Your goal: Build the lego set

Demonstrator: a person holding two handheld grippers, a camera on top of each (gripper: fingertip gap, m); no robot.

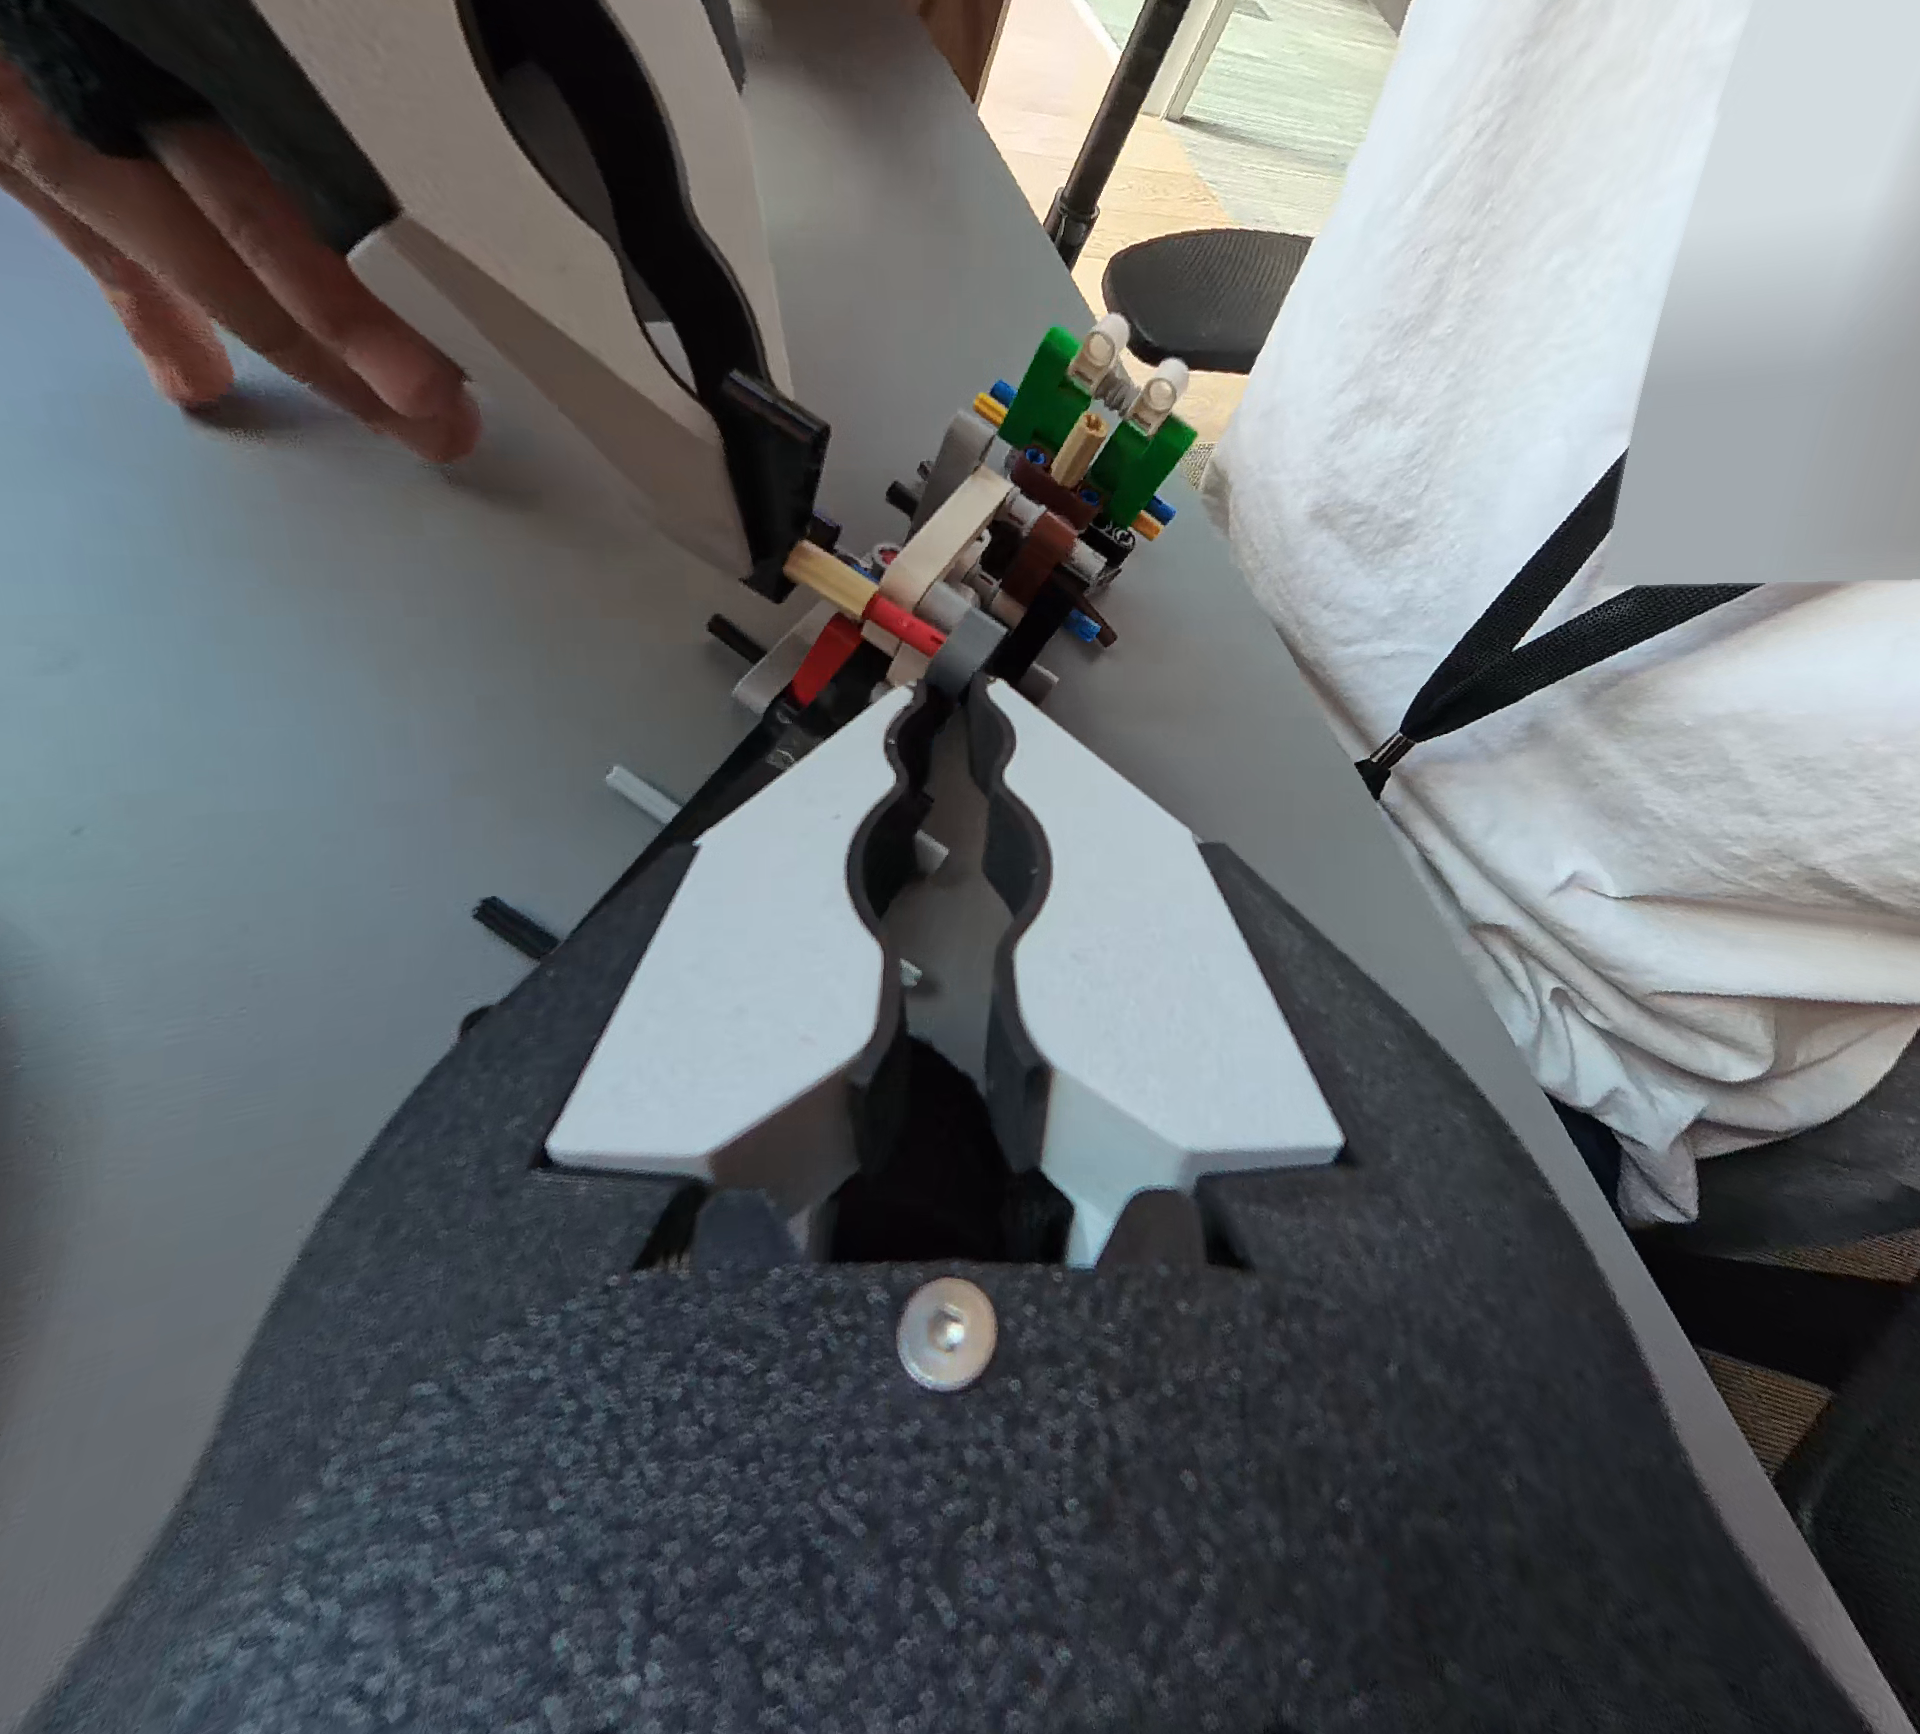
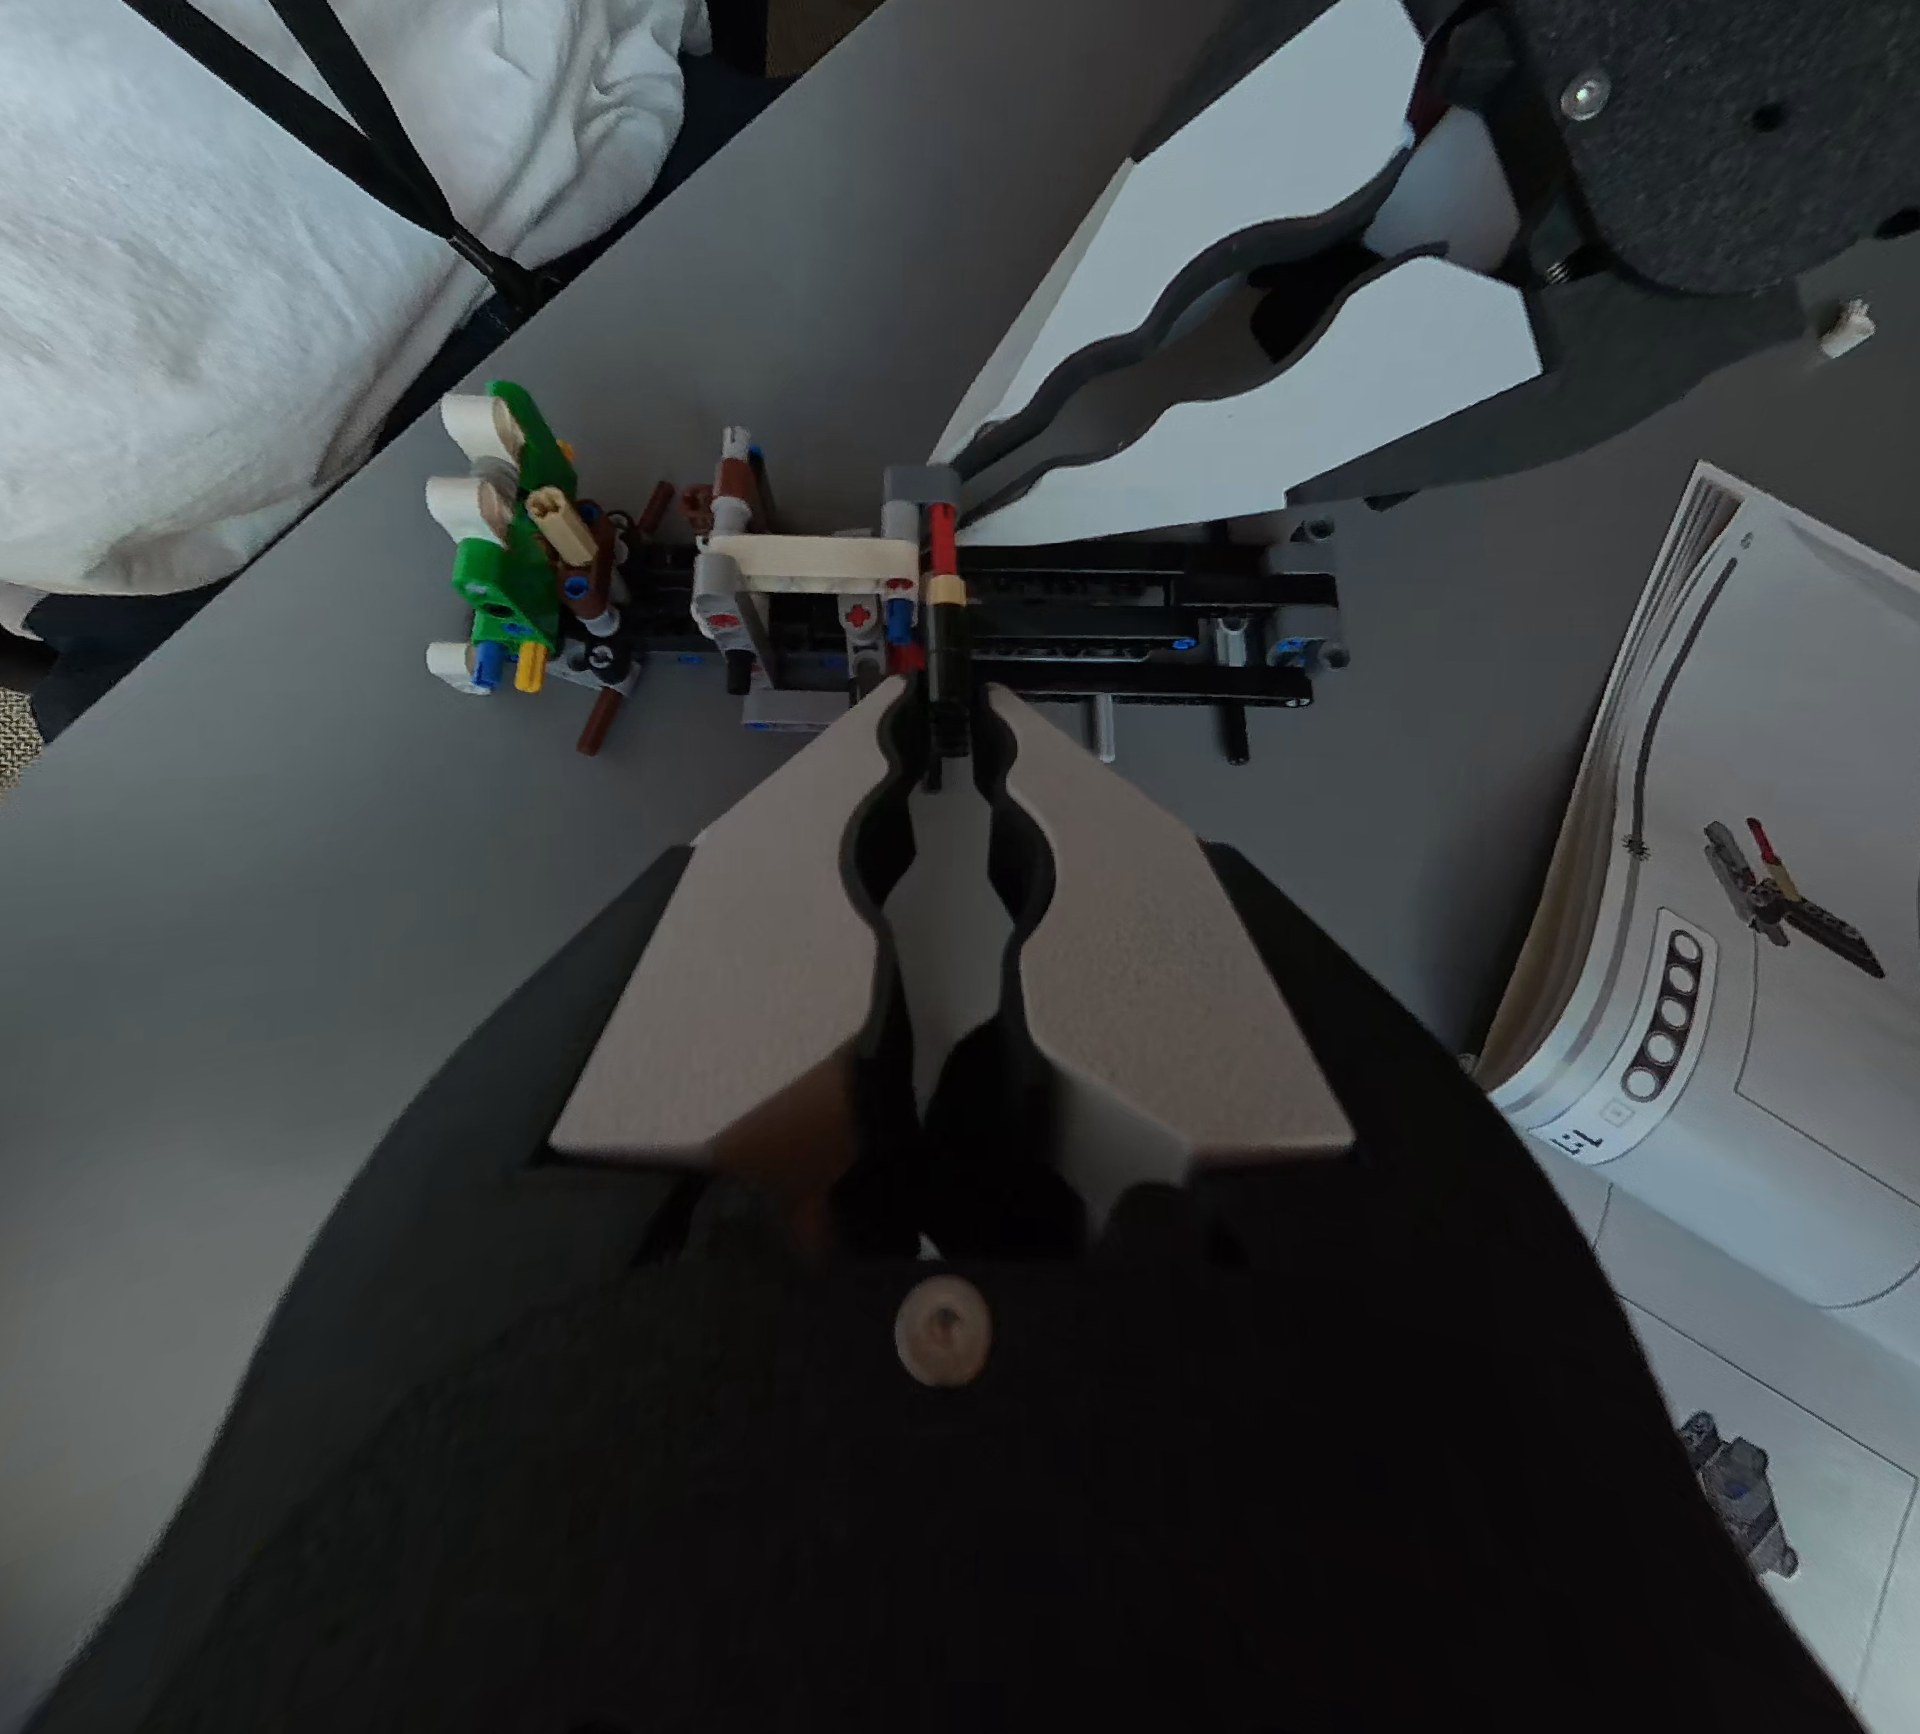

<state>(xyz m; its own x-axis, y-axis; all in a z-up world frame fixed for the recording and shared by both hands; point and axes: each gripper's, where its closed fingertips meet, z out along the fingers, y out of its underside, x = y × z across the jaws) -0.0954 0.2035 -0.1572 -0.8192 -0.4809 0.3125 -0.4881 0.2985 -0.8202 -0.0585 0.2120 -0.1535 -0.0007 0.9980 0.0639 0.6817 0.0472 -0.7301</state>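
Observation:
The lego model (image 2: 1091, 604) lies on the grey table: long black beams, a white beam across the middle and a green part (image 2: 509, 541) at one end. It also shows in the left wrist view (image 1: 997, 541). My left gripper (image 1: 951, 695) is shut on a grey connector (image 1: 966, 645) at the model's side; it also shows in the right wrist view (image 2: 940, 484). My right gripper (image 2: 940, 713) is shut on a black piece (image 2: 943, 676) that sits in line with a tan bush and a red axle (image 2: 942, 531) on the model. The right gripper also shows in the left wrist view (image 1: 779, 541).
An open instruction booklet (image 2: 1714, 905) lies to the right of the model. A small white piece (image 2: 1844, 328) lies beyond the left gripper. A loose white axle (image 1: 639, 791) and a black pin (image 1: 514, 921) lie near the model. The person's white-shirted body (image 1: 1507, 437) is at the table edge, and a hand (image 1: 260, 302) is behind the right gripper. My hands' fingertips stand some 4 cm from each other.

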